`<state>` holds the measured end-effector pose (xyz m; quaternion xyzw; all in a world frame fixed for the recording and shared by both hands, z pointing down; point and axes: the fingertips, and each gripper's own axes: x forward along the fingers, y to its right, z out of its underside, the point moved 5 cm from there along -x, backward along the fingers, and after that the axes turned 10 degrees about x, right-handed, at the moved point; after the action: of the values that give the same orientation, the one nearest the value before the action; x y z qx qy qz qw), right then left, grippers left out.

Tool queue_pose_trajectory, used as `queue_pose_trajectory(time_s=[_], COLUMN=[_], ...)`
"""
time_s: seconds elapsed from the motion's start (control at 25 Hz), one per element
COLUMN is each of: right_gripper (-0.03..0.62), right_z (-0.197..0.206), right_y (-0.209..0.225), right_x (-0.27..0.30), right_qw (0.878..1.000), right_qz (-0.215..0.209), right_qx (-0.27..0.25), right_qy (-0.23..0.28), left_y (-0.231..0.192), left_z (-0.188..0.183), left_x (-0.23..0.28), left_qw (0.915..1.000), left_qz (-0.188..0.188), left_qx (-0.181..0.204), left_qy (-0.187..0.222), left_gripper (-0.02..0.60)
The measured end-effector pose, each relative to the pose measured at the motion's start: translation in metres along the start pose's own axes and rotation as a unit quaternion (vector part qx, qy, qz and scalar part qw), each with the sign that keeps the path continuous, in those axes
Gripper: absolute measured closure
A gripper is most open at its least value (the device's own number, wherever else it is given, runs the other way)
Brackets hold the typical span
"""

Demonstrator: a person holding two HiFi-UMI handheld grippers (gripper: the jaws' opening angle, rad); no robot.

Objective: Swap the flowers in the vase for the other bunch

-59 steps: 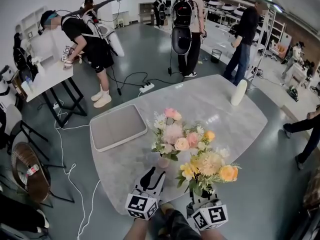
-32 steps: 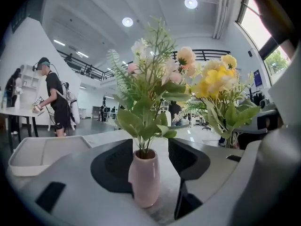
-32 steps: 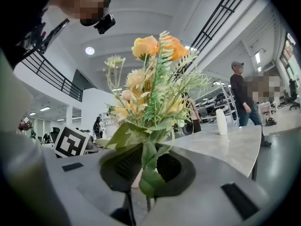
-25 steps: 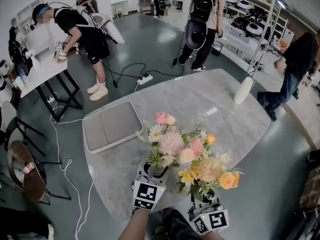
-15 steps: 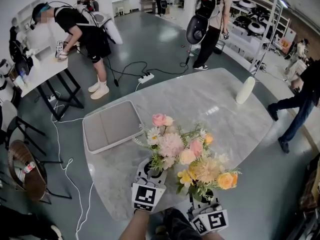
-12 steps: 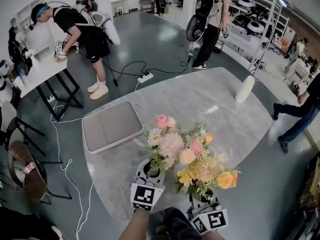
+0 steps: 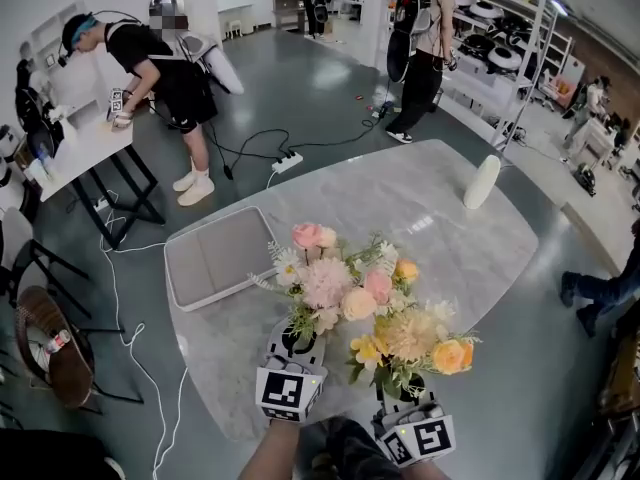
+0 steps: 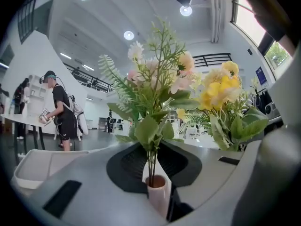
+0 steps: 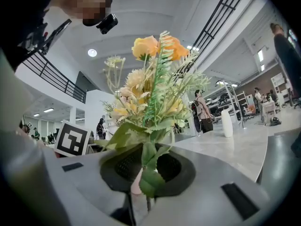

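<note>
The left claw (image 7: pixel 296 340) has just been closing and now pinches the small pink vase (image 8: pixel 158 197) by its body, with the pink bunch (image 7: pixel 325 280) standing upright in it. This is probably to steady the vase so those stems can be drawn out. The right claw (image 7: pixel 405 400) is narrowed on the stems of the yellow-and-orange bunch (image 7: pixel 415 336), held upright just beside the pink one, seemingly so it is ready to go in once the vase is free. Both are at the near edge of the pale, marble-look worktop (image 7: pixel 430 208). A grey tray (image 7: pixel 222 256) lies towards its left edge and a white cylinder (image 7: pixel 482 182) stands at the far right edge. Around it is an open workshop with a grey floor (image 7: pixel 300 88), where a power strip (image 7: pixel 287 162) lies. Several people stand there, one bent over a side desk (image 7: pixel 80 153).
</note>
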<state>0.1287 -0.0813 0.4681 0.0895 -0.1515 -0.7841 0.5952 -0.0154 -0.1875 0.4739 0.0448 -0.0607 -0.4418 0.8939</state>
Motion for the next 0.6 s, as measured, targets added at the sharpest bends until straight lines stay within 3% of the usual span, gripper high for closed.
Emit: queue_pose_trajectory(time_s=[0.6], right_gripper=[0.522], right_z=[-0.038], right_y=[-0.008], right_x=[0.004], right_qw=[0.999], right_qz=[-0.013], right_qx=[0.005], right_qy=[0.037], left_y=[-0.009], left_z=[-0.045], left_x=[-0.005], left_qw=[0.9991], left_qz=[-0.004], left_qx=[-0.016], left_qy=[0.04], left_gripper=[0.506])
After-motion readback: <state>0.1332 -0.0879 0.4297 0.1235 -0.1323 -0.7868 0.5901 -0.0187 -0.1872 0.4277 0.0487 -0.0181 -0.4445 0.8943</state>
